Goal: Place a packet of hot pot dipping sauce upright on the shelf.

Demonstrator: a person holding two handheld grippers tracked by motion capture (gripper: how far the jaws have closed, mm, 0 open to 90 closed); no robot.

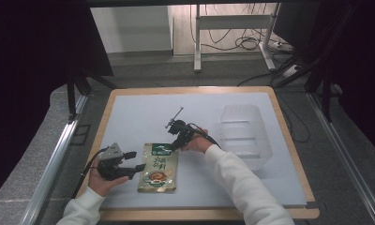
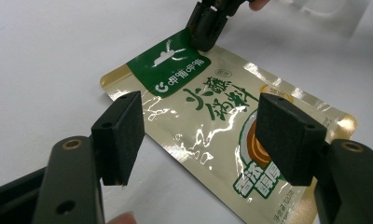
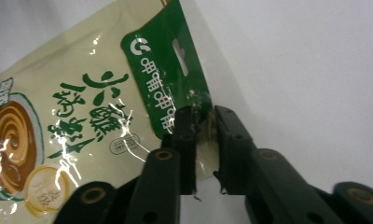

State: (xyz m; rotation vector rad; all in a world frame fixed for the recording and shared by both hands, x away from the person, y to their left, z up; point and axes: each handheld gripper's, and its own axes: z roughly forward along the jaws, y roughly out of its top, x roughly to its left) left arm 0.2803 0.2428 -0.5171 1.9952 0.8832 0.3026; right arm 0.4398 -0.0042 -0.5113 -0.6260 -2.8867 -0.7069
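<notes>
Here the right gripper (image 3: 204, 116) pinches just one green corner of the glossy cream-and-green foil pouch (image 3: 82, 107), so it may slip; beside the pouch, the left gripper (image 2: 208, 140) gapes empty.

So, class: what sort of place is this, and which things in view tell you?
Probably a lab or recording workspace: a white-topped table with a wooden rim, dark curtains around it, and loose cables on the floor behind.

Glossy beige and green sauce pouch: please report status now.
Right claw shut on glossy beige and green sauce pouch, at green top corner. Left claw open above it. Nothing in the way.
</notes>
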